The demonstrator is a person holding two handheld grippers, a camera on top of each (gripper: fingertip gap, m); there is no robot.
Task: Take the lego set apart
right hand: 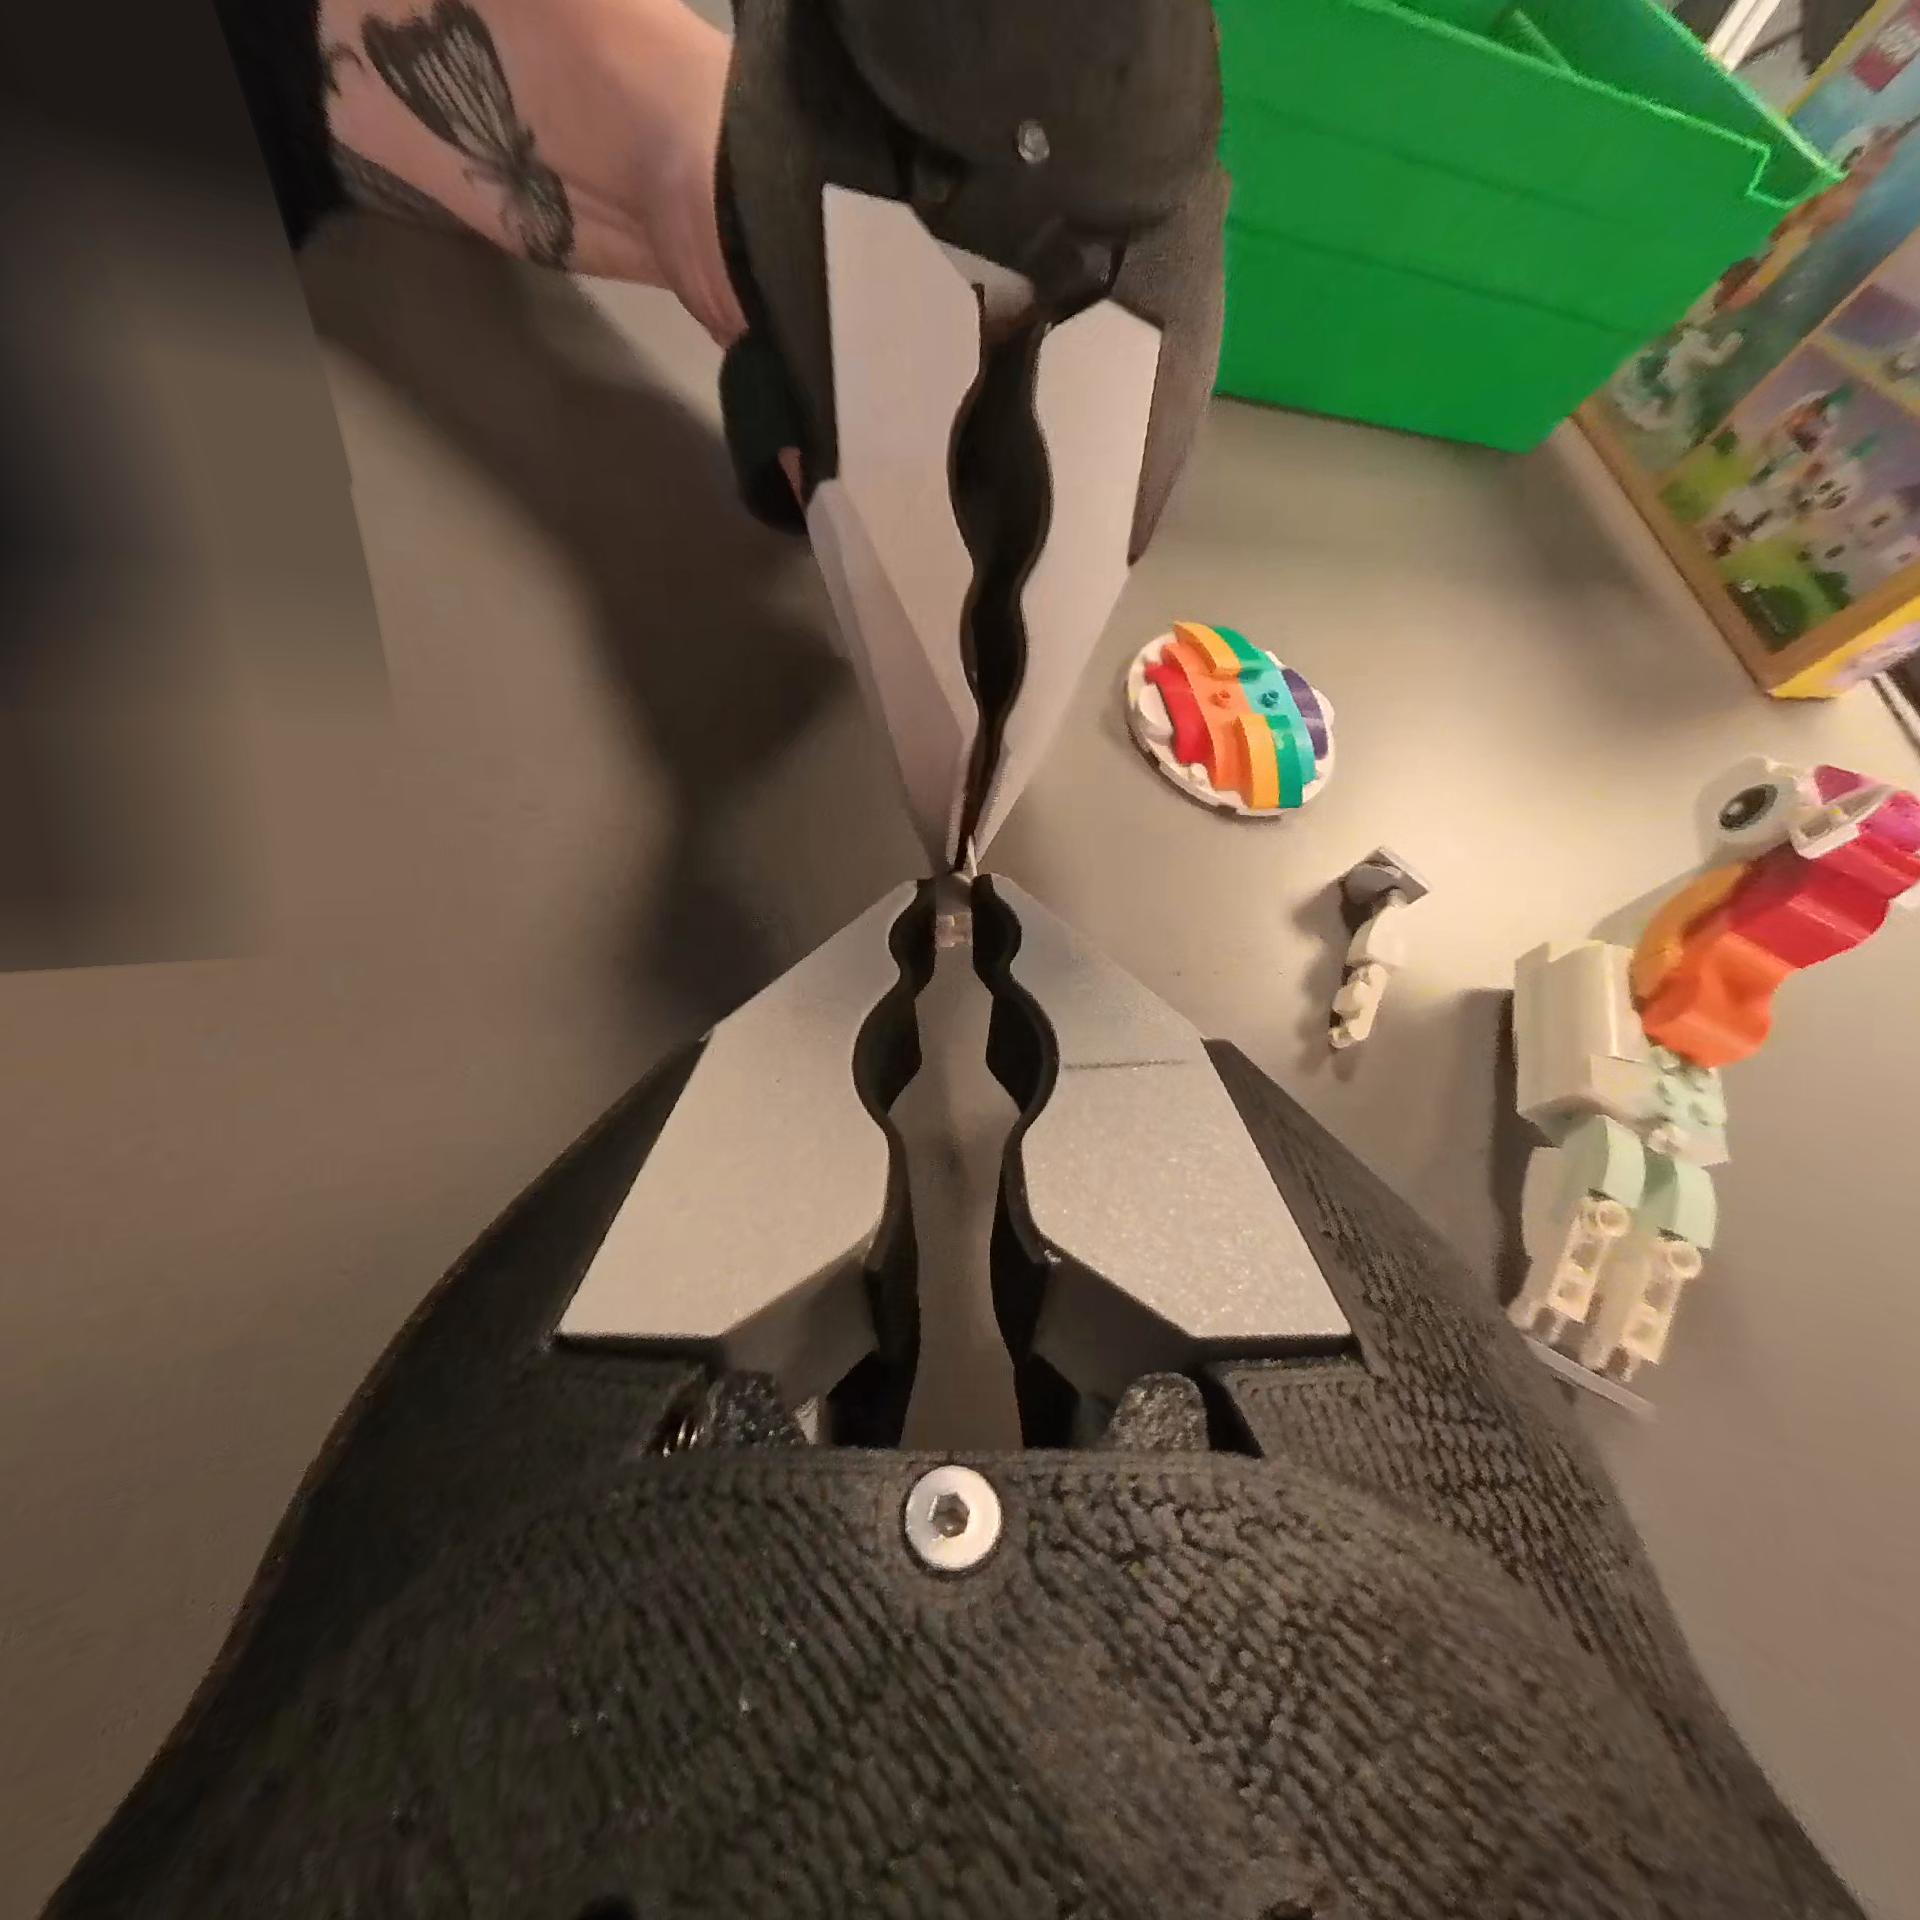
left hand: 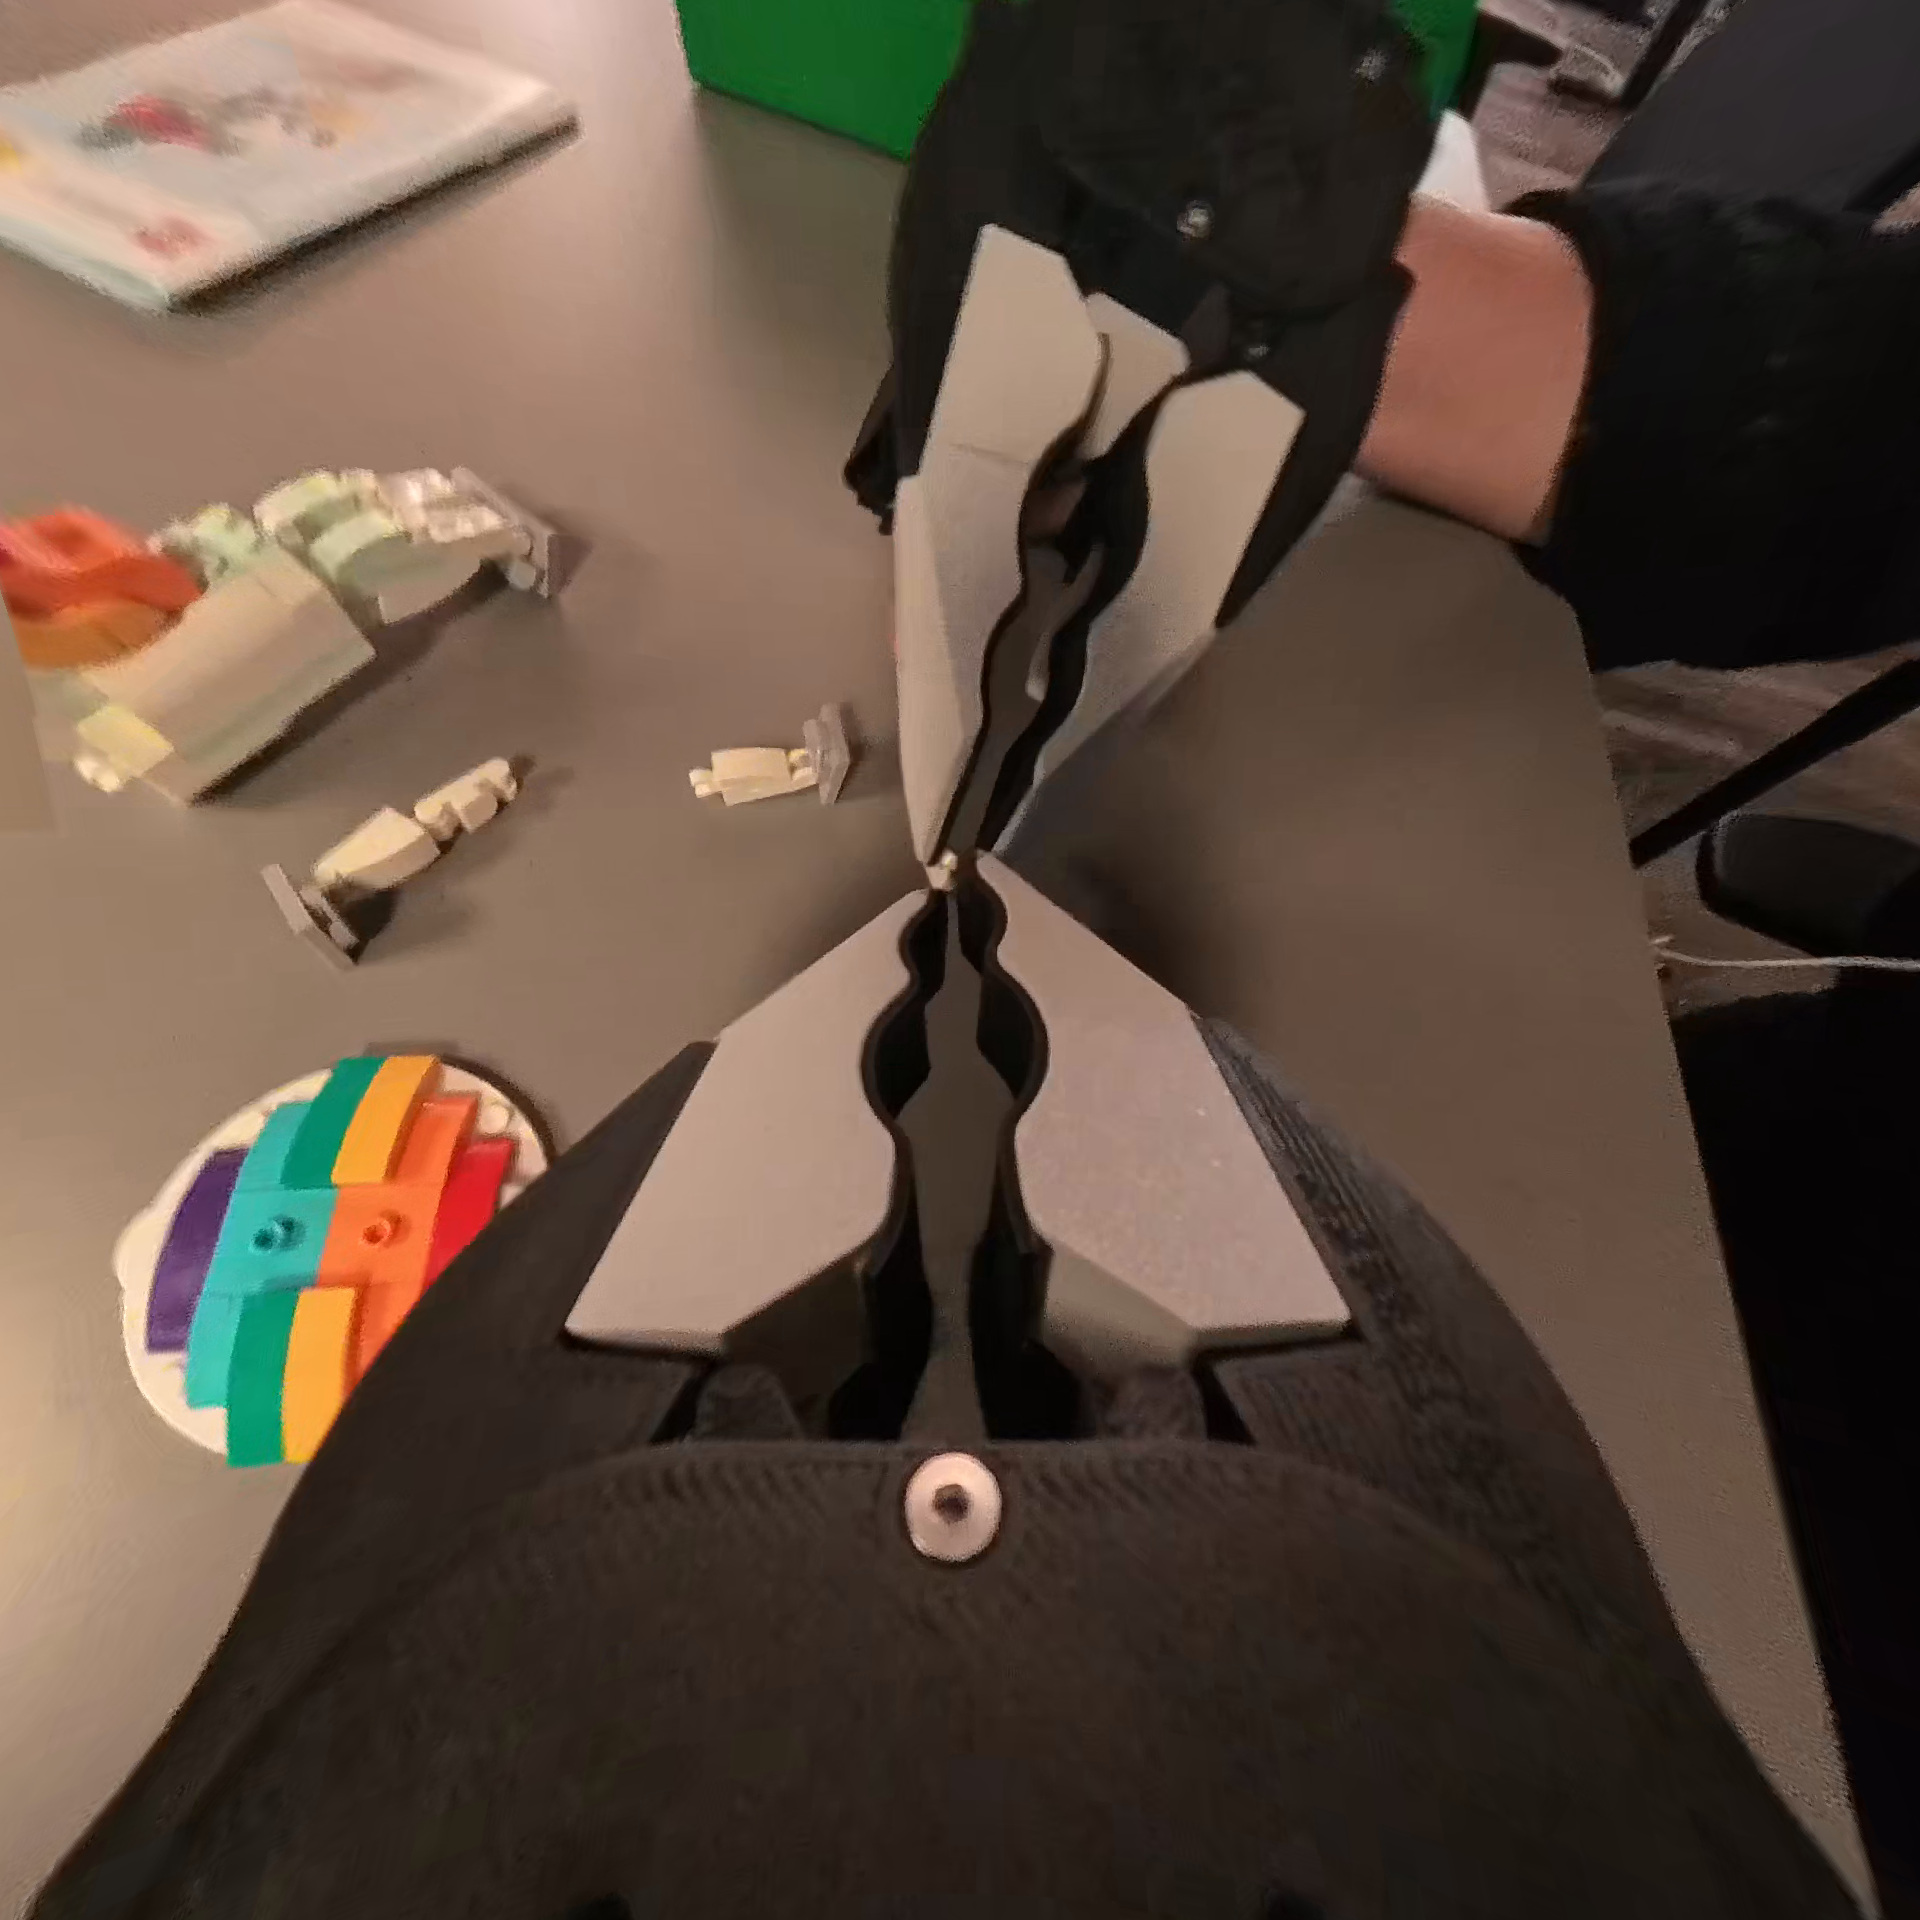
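Observation:
My left gripper [left hand: 948, 902] and right gripper [left hand: 940, 847] meet tip to tip above the grey table. Both are shut on one tiny cream lego piece [left hand: 943, 869], pinched between their tips. In the right wrist view the piece [right hand: 954, 920] sits between my right gripper's [right hand: 954, 896] fingertips, with my left gripper [right hand: 966, 852] coming from above. The rest of the lego animal [right hand: 1662, 1039], with a red and orange mane, lies on its side; it also shows in the left wrist view [left hand: 208, 644]. Two detached cream legs [left hand: 395, 852] [left hand: 774, 774] lie loose near it.
A round white plate with rainbow bricks [left hand: 322, 1247] [right hand: 1231, 727] lies on the table. A booklet [left hand: 260, 145], a green bin [right hand: 1455, 229] and the lego box [right hand: 1787, 416] stand at the back. The table's edge [left hand: 1621, 831] runs close on the right.

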